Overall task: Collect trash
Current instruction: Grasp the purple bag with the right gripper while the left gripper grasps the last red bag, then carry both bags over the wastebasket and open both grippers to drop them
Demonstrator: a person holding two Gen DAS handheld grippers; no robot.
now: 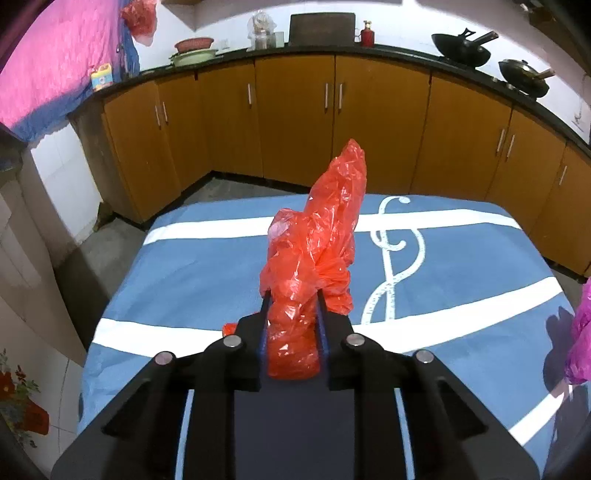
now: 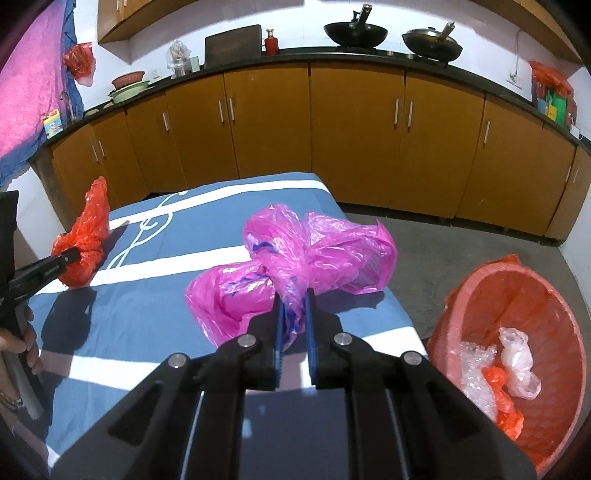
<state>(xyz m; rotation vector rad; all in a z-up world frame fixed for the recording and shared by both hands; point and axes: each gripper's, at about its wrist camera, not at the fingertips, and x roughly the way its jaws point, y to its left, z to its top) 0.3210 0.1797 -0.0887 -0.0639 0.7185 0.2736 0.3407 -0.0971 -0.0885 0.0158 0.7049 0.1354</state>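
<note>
My left gripper (image 1: 291, 295) is shut on a crumpled red plastic bag (image 1: 317, 236) and holds it above the blue-and-white cloth on the table (image 1: 207, 266). The same bag shows in the right wrist view (image 2: 85, 240) at the far left. My right gripper (image 2: 293, 291) is shut on a crumpled pink plastic bag (image 2: 295, 258), held above the table's right side (image 2: 155, 299). A red trash basket (image 2: 513, 295) lined with a red bag stands on the floor to the right, with clear wrap and a red bag inside. The pink bag's edge shows in the left wrist view (image 1: 581, 332).
Brown cabinets (image 1: 295, 118) with a dark countertop run along the back. Woks (image 2: 356, 33), a red bottle (image 2: 270, 42) and bowls (image 1: 194, 51) sit on the counter. A pink curtain (image 1: 48, 70) hangs at the left. Grey floor (image 2: 461, 251) lies between table and cabinets.
</note>
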